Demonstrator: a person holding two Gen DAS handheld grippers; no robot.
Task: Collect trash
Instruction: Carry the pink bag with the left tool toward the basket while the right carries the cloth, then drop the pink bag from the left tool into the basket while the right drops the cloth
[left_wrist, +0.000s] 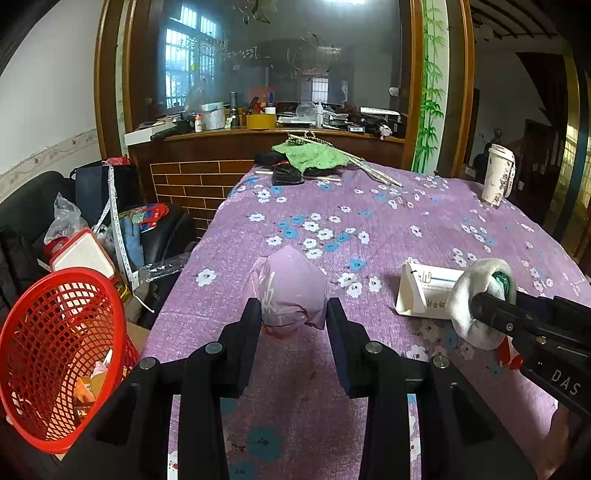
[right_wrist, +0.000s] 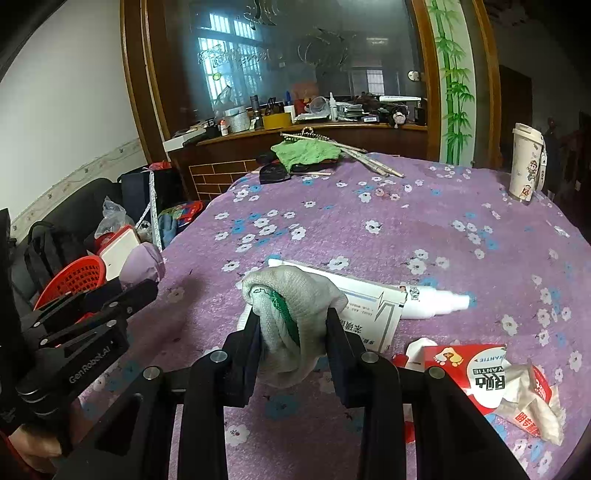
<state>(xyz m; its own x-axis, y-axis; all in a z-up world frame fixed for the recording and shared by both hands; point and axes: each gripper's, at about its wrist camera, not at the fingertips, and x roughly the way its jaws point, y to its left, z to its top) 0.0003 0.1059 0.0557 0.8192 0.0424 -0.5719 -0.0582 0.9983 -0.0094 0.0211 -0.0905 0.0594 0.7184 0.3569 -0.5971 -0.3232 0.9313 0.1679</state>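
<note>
Left gripper (left_wrist: 294, 314) is clamped on a crumpled lilac plastic bag (left_wrist: 290, 291), held above the purple floral tablecloth (left_wrist: 406, 229). Right gripper (right_wrist: 291, 325) is clamped on a balled white knit glove (right_wrist: 291, 295). Swing the bag left over the red mesh basket (left_wrist: 55, 332), get clear of the rim, then release. Glove next.

"GenRobot.AI" marks the left hand-held gripper (right_wrist: 142, 291); "DAS" marks the right hand-held gripper (left_wrist: 476, 306).
</note>
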